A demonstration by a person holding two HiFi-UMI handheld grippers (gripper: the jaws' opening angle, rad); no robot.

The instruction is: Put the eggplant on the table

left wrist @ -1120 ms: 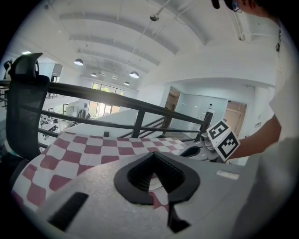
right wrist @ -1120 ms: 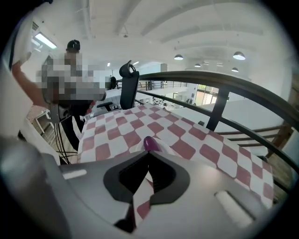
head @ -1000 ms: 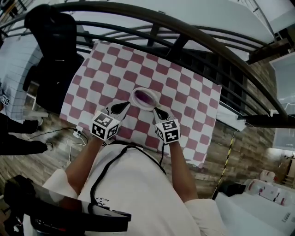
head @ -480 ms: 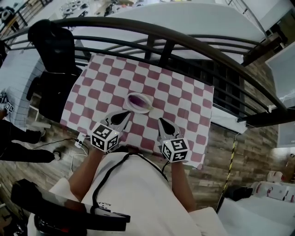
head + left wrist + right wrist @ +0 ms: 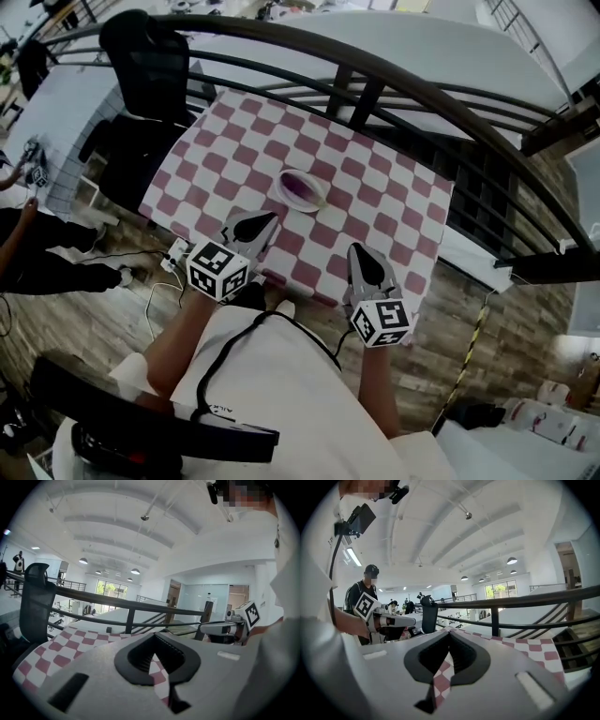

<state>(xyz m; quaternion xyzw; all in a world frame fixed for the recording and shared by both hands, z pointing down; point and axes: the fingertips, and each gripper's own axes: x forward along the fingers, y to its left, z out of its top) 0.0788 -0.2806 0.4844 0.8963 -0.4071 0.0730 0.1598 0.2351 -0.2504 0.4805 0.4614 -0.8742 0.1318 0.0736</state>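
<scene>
Head view, nearest first: the person's white shirt [image 5: 272, 394] fills the lower frame, both forearms reaching forward.

Left gripper [image 5: 265, 221]: over the near-left part of the table, marker cube toward the person. In the left gripper view the left gripper's [image 5: 154, 637] jaw tips meet with nothing between them; only the checked cloth shows through the gap behind the tips.

Right gripper [image 5: 360, 255]: over the near edge of the table, to the right, well apart from the left one. In the right gripper view its [image 5: 449, 634] jaws are pressed together and hold nothing; the cloth shows below.

Table [image 5: 375, 202]: red-and-white checked cloth.

Eggplant [image 5: 302, 192]: purple, lies in a shallow white dish [image 5: 282, 185] near the middle of the table, beyond both grippers. It is nearer the left gripper's tips than the right's, and neither gripper touches it or the dish.

Beyond the table: a dark curved railing [image 5: 394, 75] runs along its far side. A black office chair [image 5: 150, 66] stands at the far left corner. Wooden floor [image 5: 84, 309] lies left of the table.
</scene>
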